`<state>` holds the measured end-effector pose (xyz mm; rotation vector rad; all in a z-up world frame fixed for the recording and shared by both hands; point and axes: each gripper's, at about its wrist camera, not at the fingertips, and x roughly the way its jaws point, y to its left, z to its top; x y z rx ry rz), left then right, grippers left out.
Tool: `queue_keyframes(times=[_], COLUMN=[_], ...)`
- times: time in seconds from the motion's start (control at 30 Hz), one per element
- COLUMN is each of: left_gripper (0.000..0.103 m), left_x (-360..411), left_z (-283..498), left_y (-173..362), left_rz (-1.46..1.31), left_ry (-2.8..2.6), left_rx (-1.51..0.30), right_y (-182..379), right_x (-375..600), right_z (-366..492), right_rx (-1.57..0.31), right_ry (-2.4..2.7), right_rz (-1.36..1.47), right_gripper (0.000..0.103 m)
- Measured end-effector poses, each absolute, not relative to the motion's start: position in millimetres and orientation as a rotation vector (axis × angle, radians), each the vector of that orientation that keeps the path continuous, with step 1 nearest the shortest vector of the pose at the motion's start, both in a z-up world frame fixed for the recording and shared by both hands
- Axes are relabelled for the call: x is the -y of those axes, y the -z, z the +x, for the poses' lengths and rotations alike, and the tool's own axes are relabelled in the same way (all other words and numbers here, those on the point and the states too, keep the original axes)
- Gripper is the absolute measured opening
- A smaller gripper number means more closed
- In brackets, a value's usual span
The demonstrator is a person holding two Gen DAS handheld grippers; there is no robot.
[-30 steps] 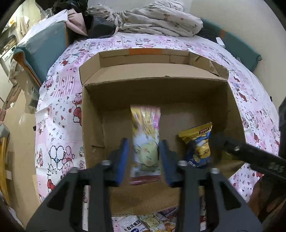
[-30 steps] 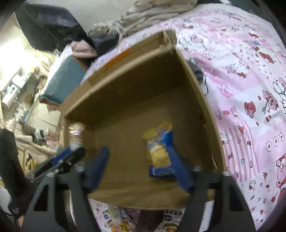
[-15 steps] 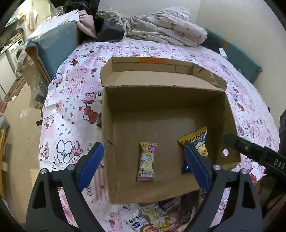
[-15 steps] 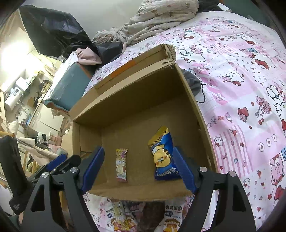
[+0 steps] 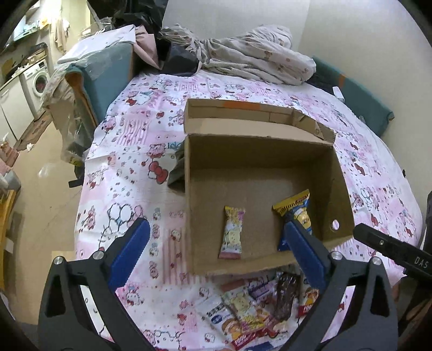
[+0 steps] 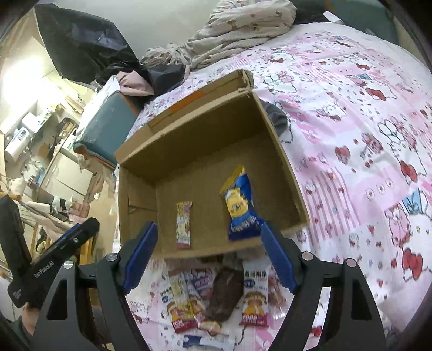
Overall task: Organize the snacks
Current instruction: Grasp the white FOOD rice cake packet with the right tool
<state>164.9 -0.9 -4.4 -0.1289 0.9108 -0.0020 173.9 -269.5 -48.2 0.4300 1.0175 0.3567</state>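
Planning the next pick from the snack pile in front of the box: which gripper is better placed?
Probably the right gripper: open, empty, the snack pile centred just beyond it. The left gripper, jaws opening, empty, sees the pile toward its right finger.

A bed (image 5: pixel 140 172) fills most of the room, spread with a pink and white cartoon-print sheet. At its far edge a crumpled beige blanket (image 5: pixel 256 64) lies against a plain pale wall (image 5: pixel 232 19), with dark clothes (image 5: pixel 178 59) heaped beside it. A teal cushion (image 5: pixel 361 105) runs along the bed's right edge. Off the left edge stands a teal padded seat (image 5: pixel 108 78), over a beige floor (image 5: pixel 43 194). Farther back, a white washing machine (image 5: pixel 37 81) sits in a brightly lit corner.
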Motion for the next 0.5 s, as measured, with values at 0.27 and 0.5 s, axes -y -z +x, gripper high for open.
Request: queue_keyframes(times=[0.27, 0.5], left_gripper=[0.099, 0.099], left_x=[-12, -21], left_z=[139, 118], left_y=[9, 26], left_rz=[-0.168, -0.230], left_ry=[-0.042, -0.066], left_rx=[-0.939, -1.009], right_y=[47, 53], right_x=[263, 264], right_z=[146, 126], right_rx=[-1.030, -1.064], right_ry=[-0.352, -0.339], right_rz=[0.400, 0.433], right_gripper=[0.081, 0.081])
